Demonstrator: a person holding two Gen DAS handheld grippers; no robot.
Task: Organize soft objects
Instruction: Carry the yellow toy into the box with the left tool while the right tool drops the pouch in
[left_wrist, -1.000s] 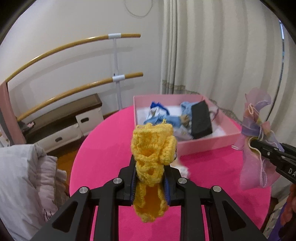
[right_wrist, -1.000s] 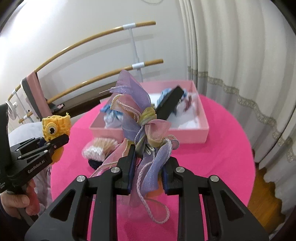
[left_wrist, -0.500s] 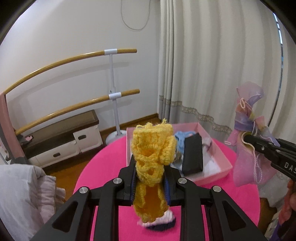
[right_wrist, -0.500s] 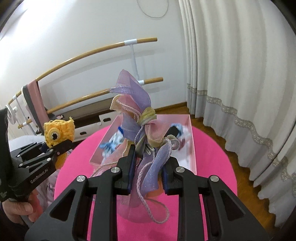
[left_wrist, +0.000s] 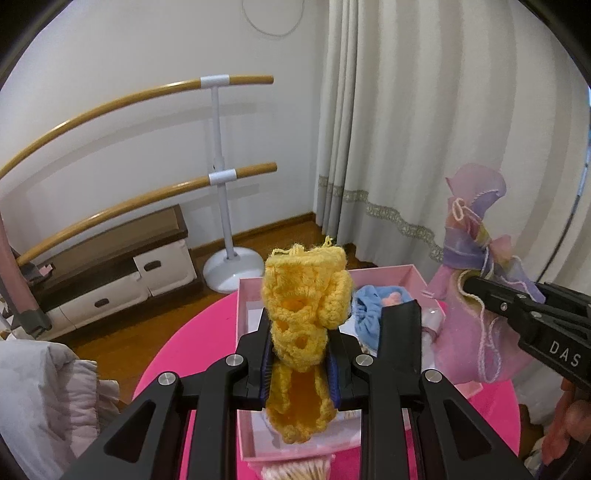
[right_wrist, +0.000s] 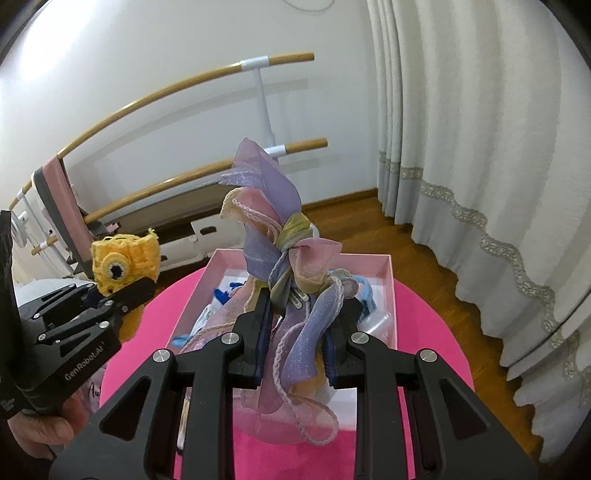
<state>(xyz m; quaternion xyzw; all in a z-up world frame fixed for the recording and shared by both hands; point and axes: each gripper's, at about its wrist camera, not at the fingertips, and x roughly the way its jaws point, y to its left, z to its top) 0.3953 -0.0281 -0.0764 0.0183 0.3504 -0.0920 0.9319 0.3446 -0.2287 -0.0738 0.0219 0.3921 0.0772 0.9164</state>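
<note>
My left gripper is shut on a yellow crocheted toy with one eye; it also shows in the right wrist view. My right gripper is shut on a pink and purple ribbon bow, which also shows in the left wrist view. Both are held above an open pink box on a round pink table. The box holds a blue cloth, a black item and other soft things, partly hidden.
A fringed cream item lies on the table by the box's near wall. Behind stand a ballet barre, a low bench with drawers and long curtains. A grey-white quilt lies at the left.
Both grippers have risen and moved forward with their loads, so the pink box now lies right below them. The fringed item has slid to the bottom of the view.
</note>
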